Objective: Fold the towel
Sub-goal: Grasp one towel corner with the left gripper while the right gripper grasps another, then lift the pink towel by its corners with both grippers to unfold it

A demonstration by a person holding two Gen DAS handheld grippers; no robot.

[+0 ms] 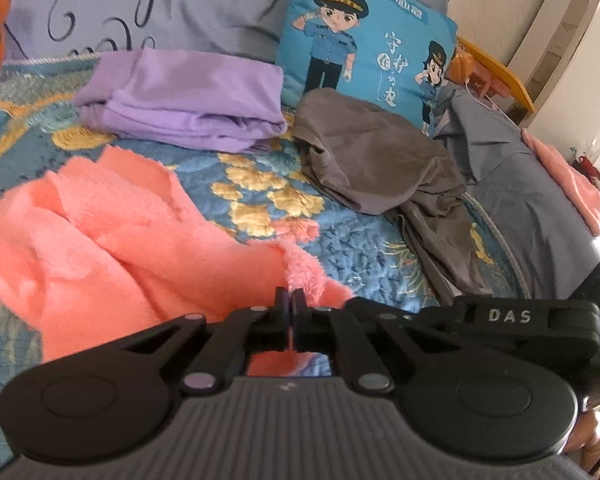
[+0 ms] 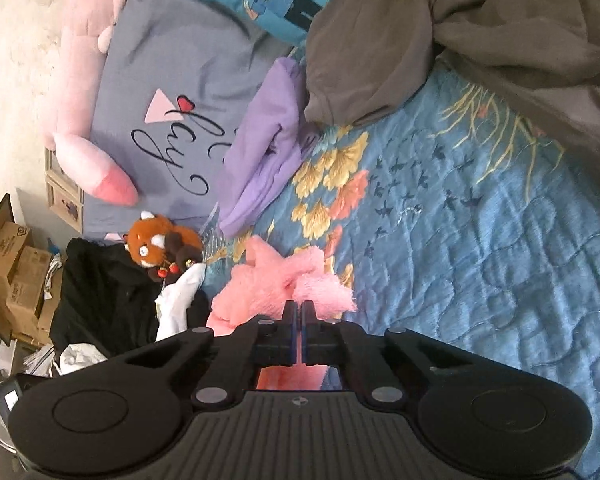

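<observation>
Both grippers' fingers [image 1: 299, 300] pinch the pink towel [image 1: 112, 240] on the bedspread [image 2: 480, 220].

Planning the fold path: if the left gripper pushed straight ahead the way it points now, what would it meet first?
The fluffy pink towel it already grips: the left gripper is shut on a corner. Beyond that, probably the blue floral quilted bedspread; the depth is unclear.

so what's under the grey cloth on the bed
The grey cloth lies on the blue patterned quilt, its far edge against the cartoon cushion. Anything beneath its folds is covered and cannot be seen.
</observation>
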